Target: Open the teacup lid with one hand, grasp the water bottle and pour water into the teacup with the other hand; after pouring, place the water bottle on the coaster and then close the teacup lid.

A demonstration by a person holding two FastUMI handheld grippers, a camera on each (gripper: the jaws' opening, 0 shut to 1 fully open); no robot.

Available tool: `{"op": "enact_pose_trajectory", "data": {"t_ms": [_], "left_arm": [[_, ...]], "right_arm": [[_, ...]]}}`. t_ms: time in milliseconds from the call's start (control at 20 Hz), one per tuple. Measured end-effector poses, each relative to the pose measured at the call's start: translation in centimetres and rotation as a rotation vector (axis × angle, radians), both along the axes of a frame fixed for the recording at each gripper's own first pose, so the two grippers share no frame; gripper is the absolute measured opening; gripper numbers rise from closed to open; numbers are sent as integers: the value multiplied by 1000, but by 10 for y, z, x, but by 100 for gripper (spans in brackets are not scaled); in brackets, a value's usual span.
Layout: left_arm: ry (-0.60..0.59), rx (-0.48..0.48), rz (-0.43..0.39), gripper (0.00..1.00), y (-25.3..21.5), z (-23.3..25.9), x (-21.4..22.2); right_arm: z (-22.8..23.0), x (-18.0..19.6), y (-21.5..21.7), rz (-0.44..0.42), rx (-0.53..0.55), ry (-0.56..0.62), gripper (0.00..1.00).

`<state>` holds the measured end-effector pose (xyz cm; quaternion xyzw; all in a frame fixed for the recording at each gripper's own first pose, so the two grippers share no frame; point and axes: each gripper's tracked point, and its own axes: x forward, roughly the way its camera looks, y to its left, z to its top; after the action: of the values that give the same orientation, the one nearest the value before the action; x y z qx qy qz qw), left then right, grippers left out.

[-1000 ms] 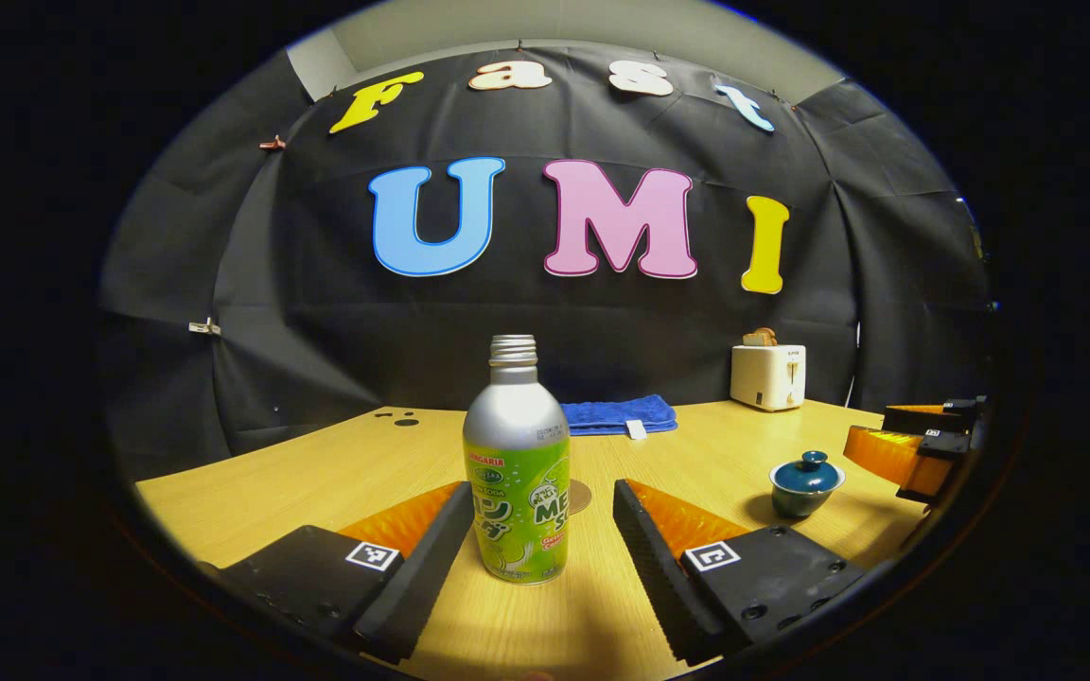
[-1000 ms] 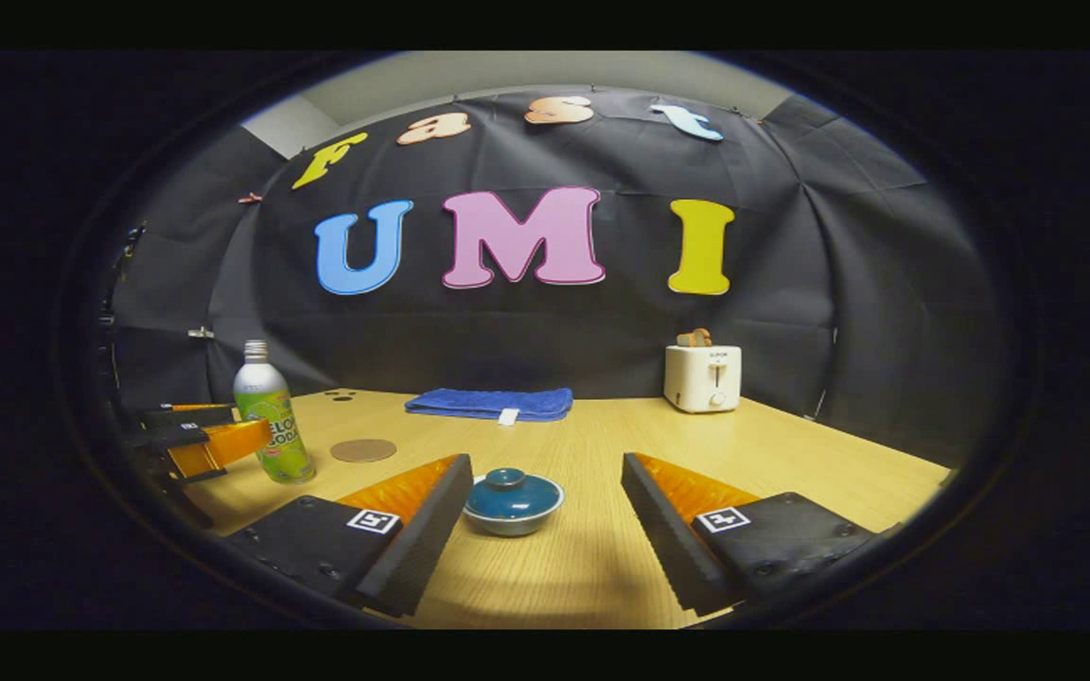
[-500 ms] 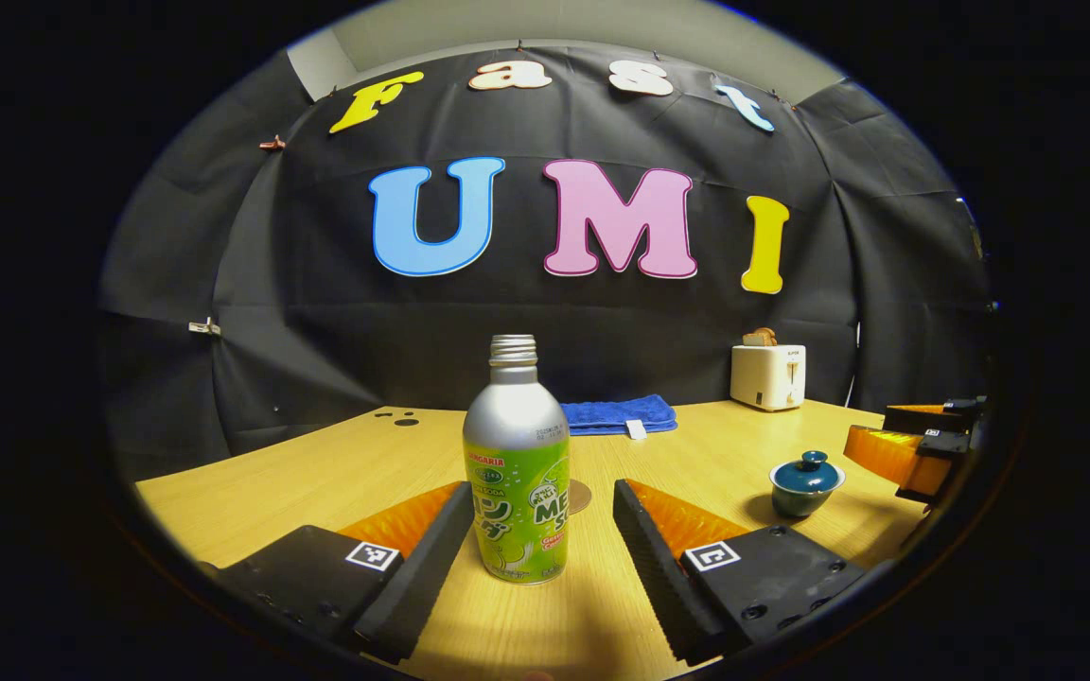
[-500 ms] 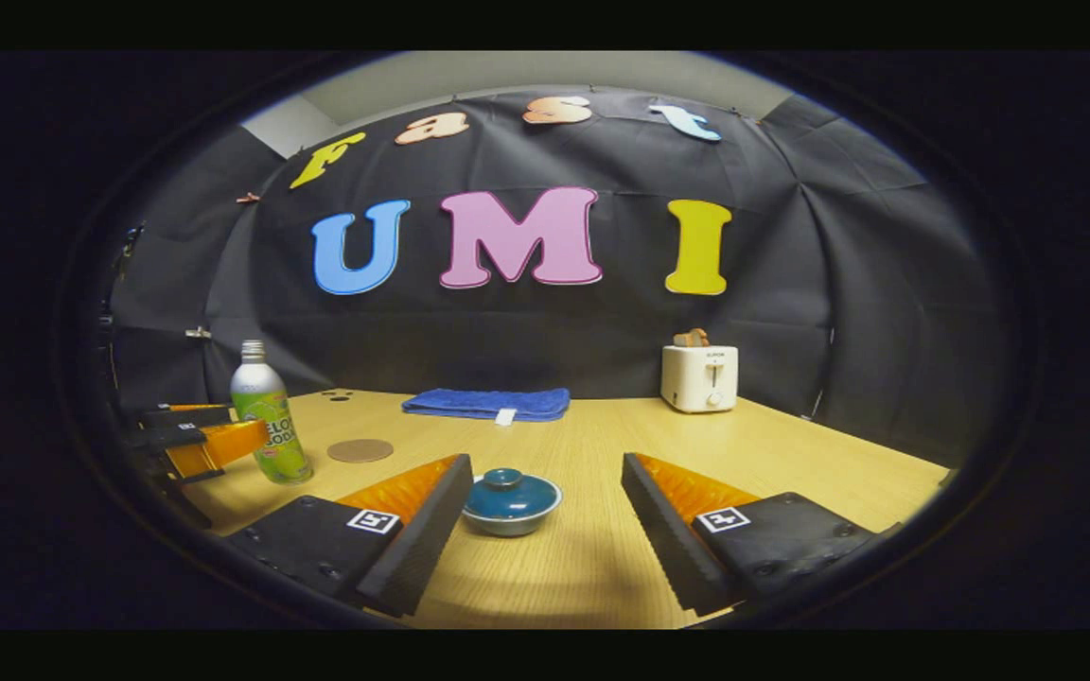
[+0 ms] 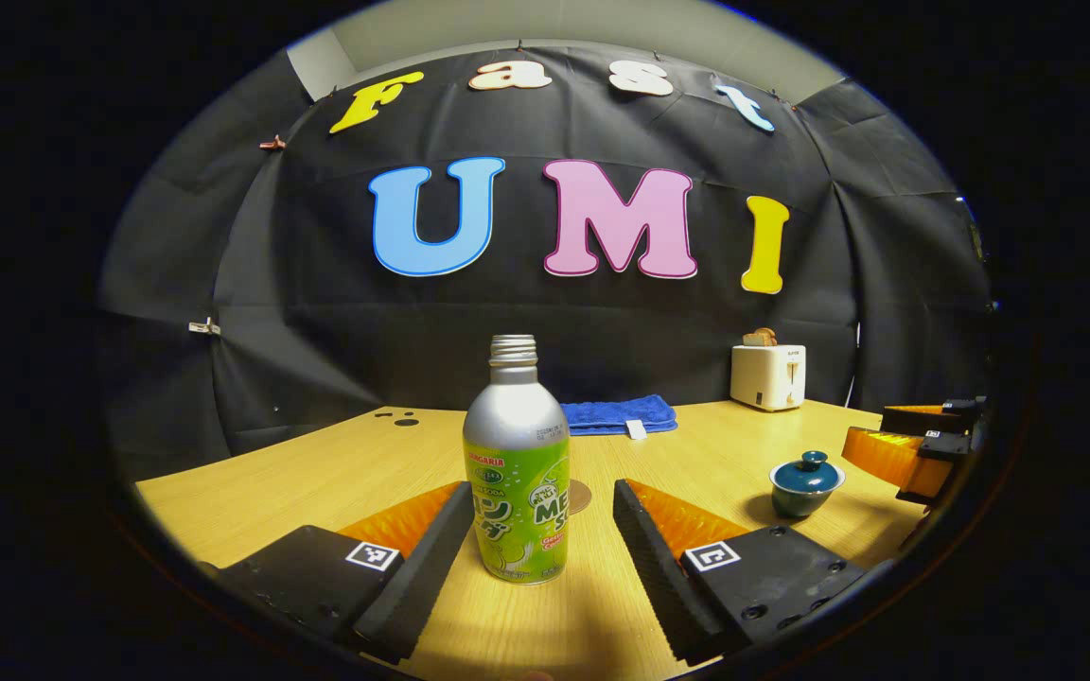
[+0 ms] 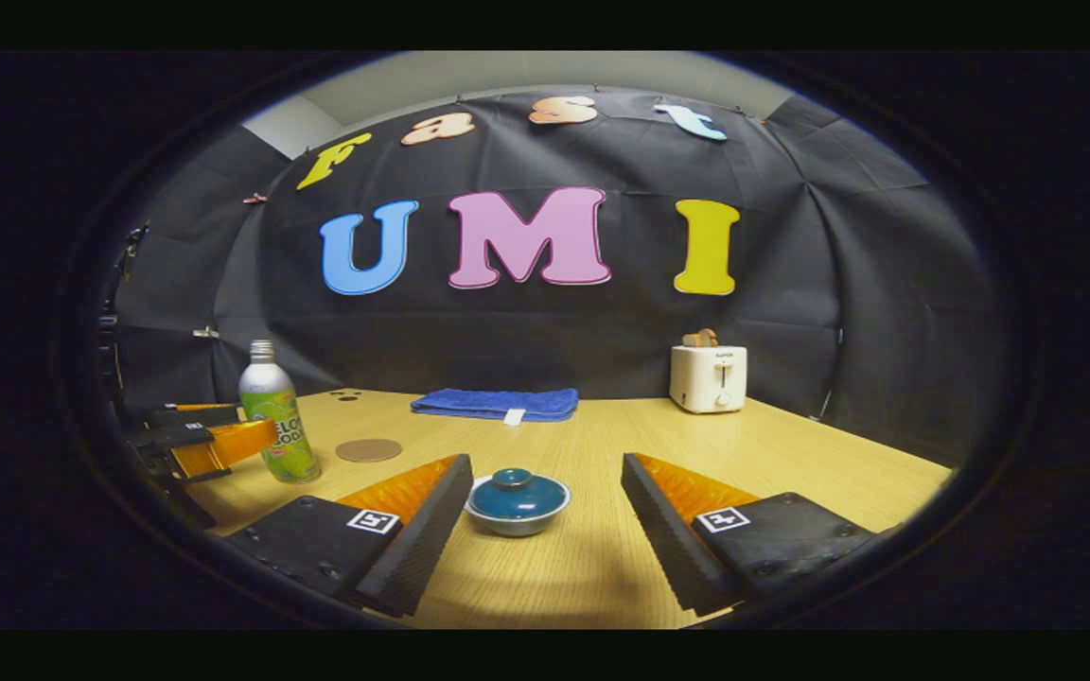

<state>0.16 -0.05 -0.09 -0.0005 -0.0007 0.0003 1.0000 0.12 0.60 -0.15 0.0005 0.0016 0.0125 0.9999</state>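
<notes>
Table [image 6: 791,445]: nothing displaced in the last second; right view drifted slightly sideways. Bottle [image 5: 517,473]: upright between the released left tongs [image 5: 543,520], untouched. Teacup [image 6: 518,500]: lid on, between the released right tongs [image 6: 545,515], nearer their left finger; both grasps pending.

The water bottle [image 6: 278,416] carries a green label reading "MELON SODA"; its smaller print is too small to read.

Change record: right gripper view, slight sideways drift.
Teacup [image 6: 517,503], toaster [image 6: 708,377], blue towel [image 6: 496,404], coaster [image 6: 369,449] and water bottle [image 6: 278,416] each sit a little further right in that view than half a second ago.
</notes>
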Motion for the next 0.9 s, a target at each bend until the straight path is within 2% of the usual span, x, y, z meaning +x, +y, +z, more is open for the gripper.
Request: {"op": "enact_pose_trajectory", "data": {"t_ms": [150,350,550,750,800,900], "left_arm": [[-1,1,-12,94,-3,0,-2],[-4,0,-8,94,1,0,-5],[-4,0,-7,94,2,0,-5],[-3,1,-8,94,1,1,-5],[-2,0,-8,94,1,1,-5],[-1,0,-7,94,1,0,-5]], "right_arm": [[-13,9,6,25,-21,69,98],[-9,25,16,39,-107,67,98],[-24,46,24,31,-149,140,95],[-37,61,26,25,-157,211,79],[-40,62,26,27,-157,229,72],[-42,63,27,29,-149,248,65]]}}
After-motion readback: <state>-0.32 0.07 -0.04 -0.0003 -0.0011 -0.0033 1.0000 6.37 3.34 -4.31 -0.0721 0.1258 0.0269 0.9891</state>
